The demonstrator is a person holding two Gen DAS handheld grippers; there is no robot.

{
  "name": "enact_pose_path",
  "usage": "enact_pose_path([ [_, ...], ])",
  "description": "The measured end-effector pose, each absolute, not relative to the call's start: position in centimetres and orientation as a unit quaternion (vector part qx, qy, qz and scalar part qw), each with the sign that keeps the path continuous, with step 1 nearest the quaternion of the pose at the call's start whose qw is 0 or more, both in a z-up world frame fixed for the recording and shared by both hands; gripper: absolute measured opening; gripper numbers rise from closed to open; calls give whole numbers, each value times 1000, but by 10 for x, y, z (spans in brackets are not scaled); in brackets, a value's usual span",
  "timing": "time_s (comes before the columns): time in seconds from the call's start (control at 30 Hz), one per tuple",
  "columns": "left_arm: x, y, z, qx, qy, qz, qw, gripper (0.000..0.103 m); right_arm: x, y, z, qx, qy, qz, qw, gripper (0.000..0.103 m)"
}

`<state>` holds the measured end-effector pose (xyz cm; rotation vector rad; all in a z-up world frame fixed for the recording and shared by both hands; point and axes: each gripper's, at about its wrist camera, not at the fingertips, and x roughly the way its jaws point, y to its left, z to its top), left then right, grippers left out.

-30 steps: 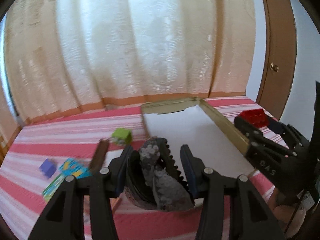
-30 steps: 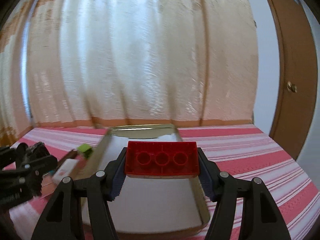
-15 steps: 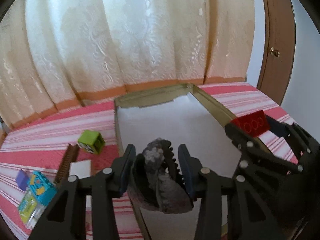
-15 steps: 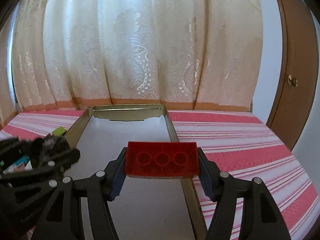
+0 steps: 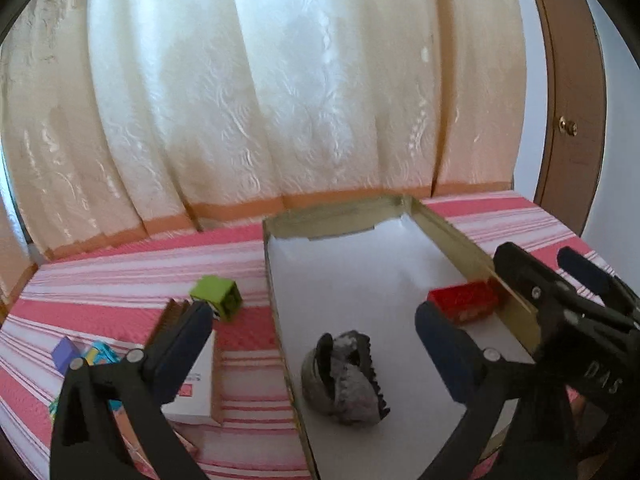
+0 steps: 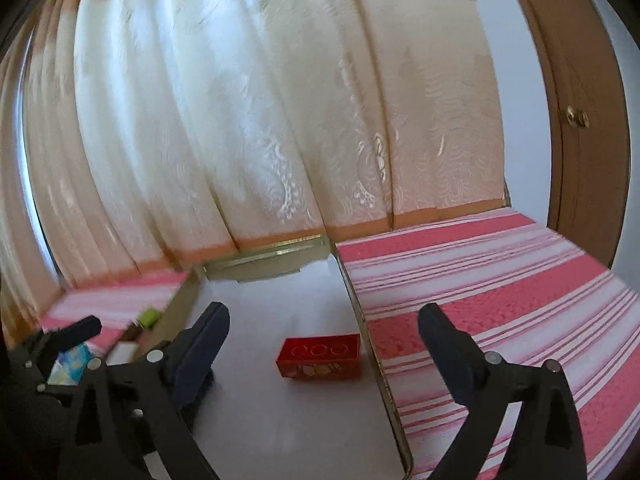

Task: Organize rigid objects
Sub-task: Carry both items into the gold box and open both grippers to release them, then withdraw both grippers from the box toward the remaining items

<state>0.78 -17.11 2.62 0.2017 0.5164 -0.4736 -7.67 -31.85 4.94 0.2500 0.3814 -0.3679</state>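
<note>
A shallow gold-rimmed tray (image 5: 452,236) with a white floor lies on the striped cloth. A grey sequined hair clip (image 5: 346,376) lies in the tray near its left wall. A red toy brick (image 5: 464,302) lies in the tray by its right wall; it also shows in the right wrist view (image 6: 320,356). My left gripper (image 5: 316,340) is open and empty above the clip. My right gripper (image 6: 324,336) is open and empty above the brick; it also shows at the right of the left wrist view (image 5: 560,276).
Left of the tray on the red-striped cloth (image 5: 120,264) lie a green cube (image 5: 216,296), a white box (image 5: 196,380), a brown comb (image 5: 170,316), a purple cube (image 5: 66,354) and a blue-yellow packet (image 5: 102,354). Curtains (image 5: 280,100) hang behind; a wooden door (image 5: 568,92) stands at the right.
Both grippers opened. The hair clip dropped from the left gripper and the red brick from the right gripper; both now lie in the tray.
</note>
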Motion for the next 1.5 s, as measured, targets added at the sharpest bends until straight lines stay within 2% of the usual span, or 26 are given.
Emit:
enact_pose_path([
  [0.2,7,-171,24,109,245,-220,938,103,-75,-318,48,117,195,-196,954,97],
  [1.03,-20,-119,21,112,192,-159,962,103,-103,-274,63,13,108,-263,959,97],
  [1.5,-27,-86,22,101,183,-151,966,103,-119,-250,61,41,112,-244,963,97],
])
